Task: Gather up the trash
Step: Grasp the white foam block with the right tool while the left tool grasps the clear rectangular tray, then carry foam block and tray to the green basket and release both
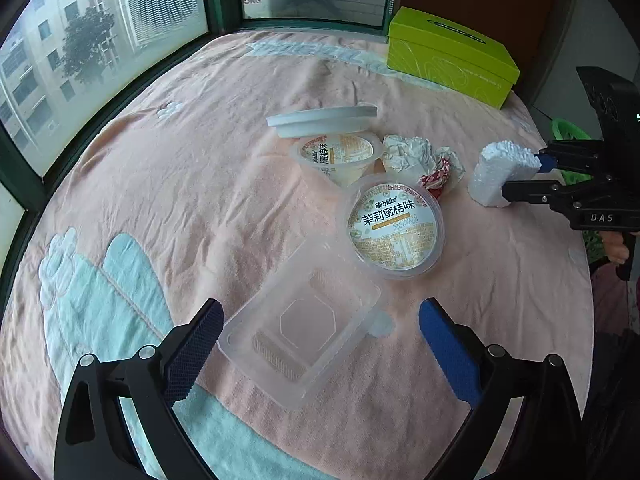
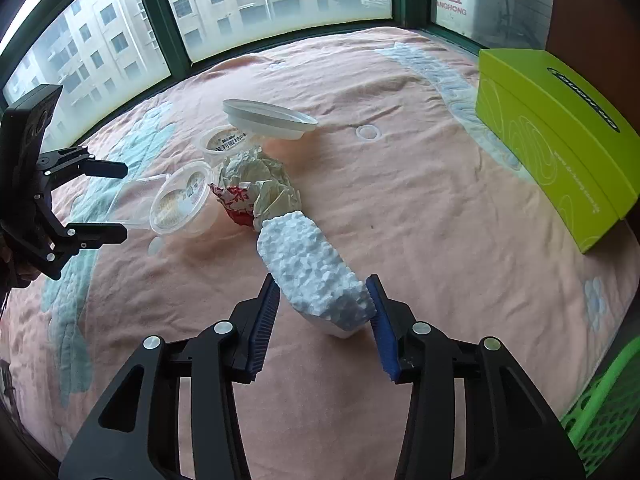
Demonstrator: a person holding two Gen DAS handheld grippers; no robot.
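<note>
left gripper (image 1: 320, 344) tilted down, jaws spread wide; right gripper (image 2: 326, 320) tilted down, jaws clamped

My left tongs' camera looked steeply down along its two fingers, close over the pink blanket (image 1: 160, 184), facing the window. My right tongs' camera looked down likewise from the other side, equally near. Both views shared the heap of trash ahead of the tongs, and each caught the other's tongs at its edge.
</note>
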